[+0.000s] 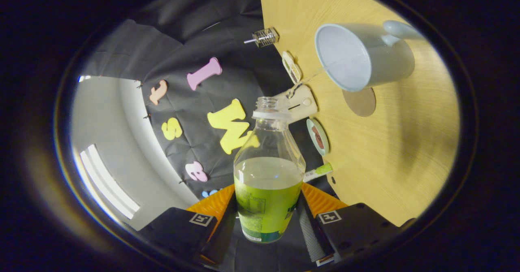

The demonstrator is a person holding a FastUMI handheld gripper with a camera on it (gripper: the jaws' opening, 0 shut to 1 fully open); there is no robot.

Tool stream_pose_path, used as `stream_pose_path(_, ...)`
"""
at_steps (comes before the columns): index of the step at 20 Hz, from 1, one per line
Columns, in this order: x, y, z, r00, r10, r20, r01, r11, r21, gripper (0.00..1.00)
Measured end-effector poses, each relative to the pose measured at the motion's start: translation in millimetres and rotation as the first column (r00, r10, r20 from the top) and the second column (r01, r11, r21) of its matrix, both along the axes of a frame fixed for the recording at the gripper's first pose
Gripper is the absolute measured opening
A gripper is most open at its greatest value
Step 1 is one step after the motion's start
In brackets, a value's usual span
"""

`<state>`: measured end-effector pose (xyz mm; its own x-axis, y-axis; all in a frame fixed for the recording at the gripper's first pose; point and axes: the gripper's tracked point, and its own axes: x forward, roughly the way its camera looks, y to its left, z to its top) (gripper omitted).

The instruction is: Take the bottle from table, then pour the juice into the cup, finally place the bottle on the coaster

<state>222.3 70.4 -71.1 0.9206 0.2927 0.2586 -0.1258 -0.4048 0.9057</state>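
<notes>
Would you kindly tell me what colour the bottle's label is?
Green, seen in the gripper view on the bottle clamped between the tongs.

Beyond the jaws, a small clear wire-wrapped glass jar (265, 37), an oval white dish (291, 67), a cream plastic box (301, 102), a round teal saucer (318, 137) and a green-capped tube (319, 171) are sitting along the pale wooden table's (390, 162) edge.

Pale wooden table (390, 154) carries a cup (363, 57) beside a coaster (359, 101).
</notes>
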Motion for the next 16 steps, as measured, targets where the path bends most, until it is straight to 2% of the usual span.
stream_pose_path(16, -6, -7, 42, 0.999, -0.019, 0.040, 0.013, 0.990, 0.138, 0.78)
